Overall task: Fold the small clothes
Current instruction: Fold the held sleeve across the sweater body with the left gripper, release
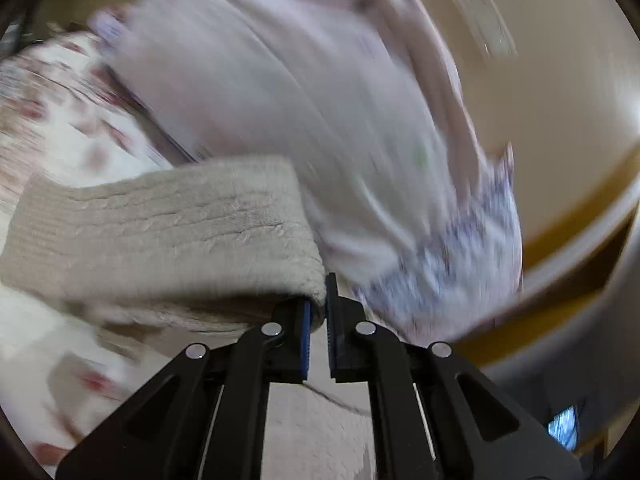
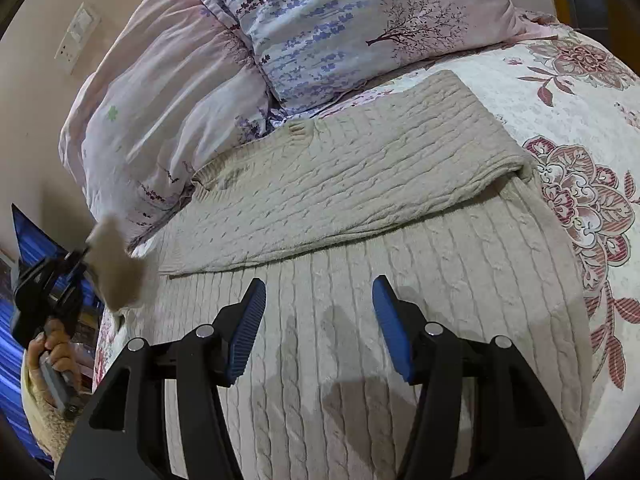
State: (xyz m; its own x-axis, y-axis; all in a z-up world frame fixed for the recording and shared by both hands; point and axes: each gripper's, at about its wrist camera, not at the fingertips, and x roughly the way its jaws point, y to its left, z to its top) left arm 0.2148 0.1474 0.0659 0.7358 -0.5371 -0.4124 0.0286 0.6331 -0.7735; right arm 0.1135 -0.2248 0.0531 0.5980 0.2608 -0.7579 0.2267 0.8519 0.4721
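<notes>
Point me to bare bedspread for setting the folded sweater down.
Free: floral bedspread right of the cable-knit sweater, below the pillow. Crowded: the left side, where the duvet bunches against the sweater and the left tongs lift its sleeve. Right tongs hover open over the sweater.

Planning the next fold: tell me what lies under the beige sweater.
The beige sweater lies on a floral bedspread, which shows past its right edge. Whatever lies beneath its middle is covered. One sleeve is folded across on top.
</notes>
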